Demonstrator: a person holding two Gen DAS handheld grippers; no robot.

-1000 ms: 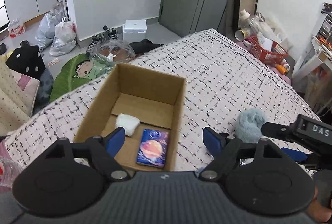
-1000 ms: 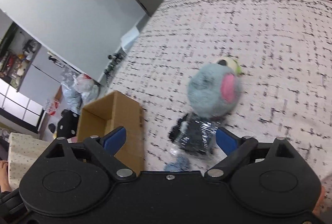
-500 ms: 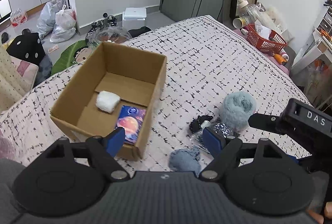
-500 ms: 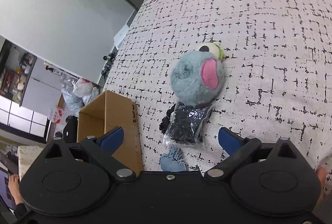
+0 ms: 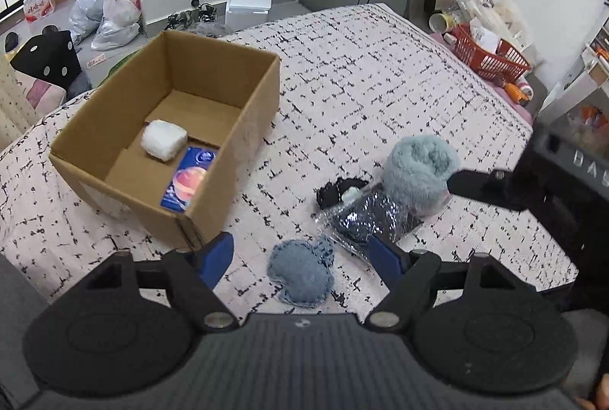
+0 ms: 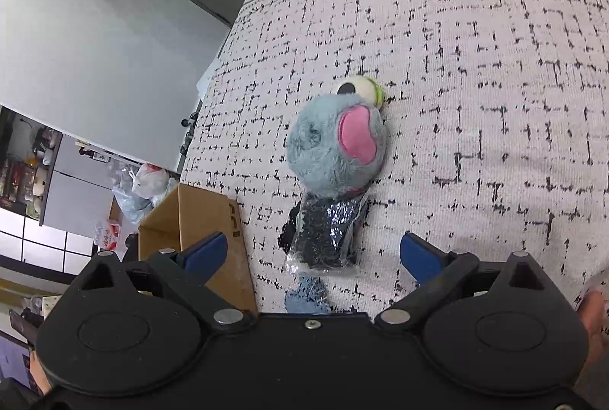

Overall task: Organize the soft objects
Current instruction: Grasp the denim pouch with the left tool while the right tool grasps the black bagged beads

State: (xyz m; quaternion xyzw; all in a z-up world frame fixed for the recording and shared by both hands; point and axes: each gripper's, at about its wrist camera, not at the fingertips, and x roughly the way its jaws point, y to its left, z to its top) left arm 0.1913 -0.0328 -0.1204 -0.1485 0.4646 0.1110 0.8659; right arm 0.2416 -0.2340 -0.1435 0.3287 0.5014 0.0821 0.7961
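Cardboard box [image 5: 167, 140], now sitting at the left of the left wrist view, is holding a white cotton pad [image 5: 163, 140] and a planet-printed packet [image 5: 189, 183]; a second ago it was filling the centre of that view. You are swinging the left gripper [image 5: 300, 256] away from the box toward the loose items on the patterned bedspread [image 5: 380, 75]. Its jaws are standing spread with nothing between the pads, having just narrowed slightly, and a denim pouch [image 5: 300, 277] is lying just ahead, low in the frame's centre. Your right gripper [image 6: 312, 254] is also standing wide and empty, its jaws having just been opening, lined up on the wrapped dark bundle [image 6: 327, 235] touching the blue plush toy [image 6: 335, 147] at mid-frame. Judging by this, you are beginning the next pickups; three items are still waiting outside the box.
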